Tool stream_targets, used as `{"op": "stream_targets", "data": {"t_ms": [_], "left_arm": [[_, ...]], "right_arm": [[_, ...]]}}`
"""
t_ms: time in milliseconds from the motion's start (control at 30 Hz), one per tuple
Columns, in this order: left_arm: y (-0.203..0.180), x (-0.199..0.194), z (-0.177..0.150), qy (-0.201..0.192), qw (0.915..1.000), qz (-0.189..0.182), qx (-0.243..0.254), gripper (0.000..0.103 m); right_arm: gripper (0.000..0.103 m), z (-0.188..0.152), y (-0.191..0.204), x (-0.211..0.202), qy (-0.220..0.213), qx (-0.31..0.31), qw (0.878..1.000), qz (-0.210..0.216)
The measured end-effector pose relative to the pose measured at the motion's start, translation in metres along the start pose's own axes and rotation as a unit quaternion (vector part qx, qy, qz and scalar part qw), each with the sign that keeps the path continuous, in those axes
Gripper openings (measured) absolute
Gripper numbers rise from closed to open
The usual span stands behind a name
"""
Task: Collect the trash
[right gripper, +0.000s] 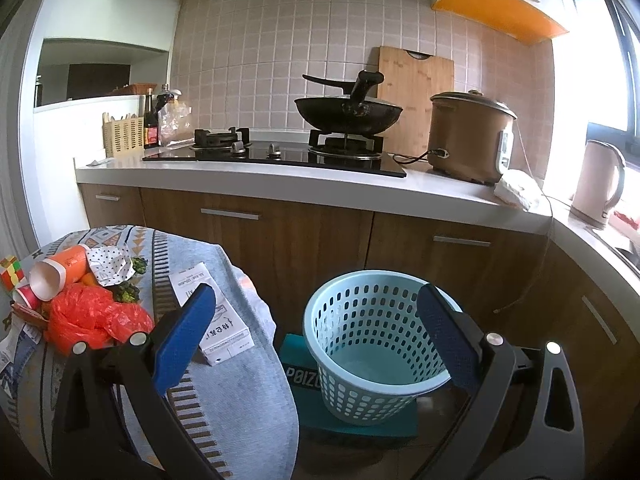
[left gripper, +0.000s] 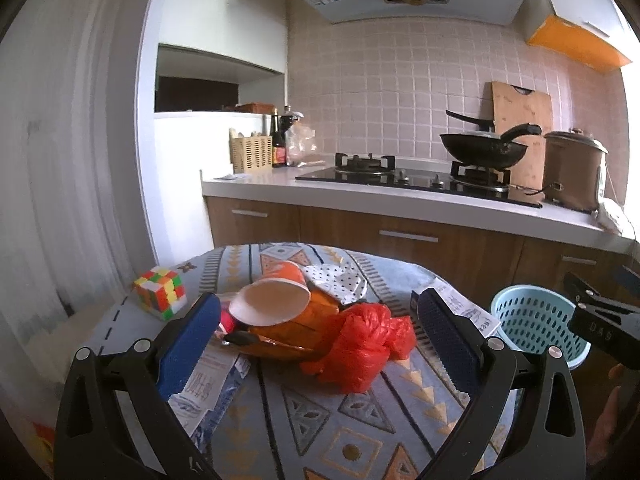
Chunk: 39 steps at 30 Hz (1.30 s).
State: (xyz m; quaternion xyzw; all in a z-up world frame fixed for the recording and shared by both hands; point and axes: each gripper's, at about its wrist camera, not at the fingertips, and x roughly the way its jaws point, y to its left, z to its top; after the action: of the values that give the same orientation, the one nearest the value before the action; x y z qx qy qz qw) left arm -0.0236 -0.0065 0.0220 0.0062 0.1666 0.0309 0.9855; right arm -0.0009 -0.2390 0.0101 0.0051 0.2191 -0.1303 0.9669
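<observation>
Hovering with jaws spread and empty, the left gripper [left gripper: 318,344] faces a crumpled red plastic bag [left gripper: 358,344] (light, limp, slippery); pinch a bunched fold.

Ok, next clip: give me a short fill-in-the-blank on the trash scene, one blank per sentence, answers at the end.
1. The blue basket holds ____ pieces of trash so far.
2. The orange cup lies on its ____ atop the pile.
3. The left gripper is ____, its fingers either side of the red bag.
4. The puzzle cube sits on the ____ side of the pile in the left wrist view.

Missing words: no; side; open; left
</observation>
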Motion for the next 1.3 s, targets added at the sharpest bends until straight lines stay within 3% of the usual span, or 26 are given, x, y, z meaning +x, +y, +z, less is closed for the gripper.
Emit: {"op": "stream_targets", "data": {"t_ms": [933,1300], "left_arm": [[0.008,-0.001,0.005,-0.011,0.9998,0.018,-0.004,0.095],[0.033,-0.001,0.01,-0.006,0.9997,0.016,-0.016,0.095]], "right_arm": [[0.095,0.006,0.006,-0.007,-0.003,-0.002,1.0,0.013],[0.095,0.006,0.012,-0.009,-0.004,-0.011,1.0,0.022]]}}
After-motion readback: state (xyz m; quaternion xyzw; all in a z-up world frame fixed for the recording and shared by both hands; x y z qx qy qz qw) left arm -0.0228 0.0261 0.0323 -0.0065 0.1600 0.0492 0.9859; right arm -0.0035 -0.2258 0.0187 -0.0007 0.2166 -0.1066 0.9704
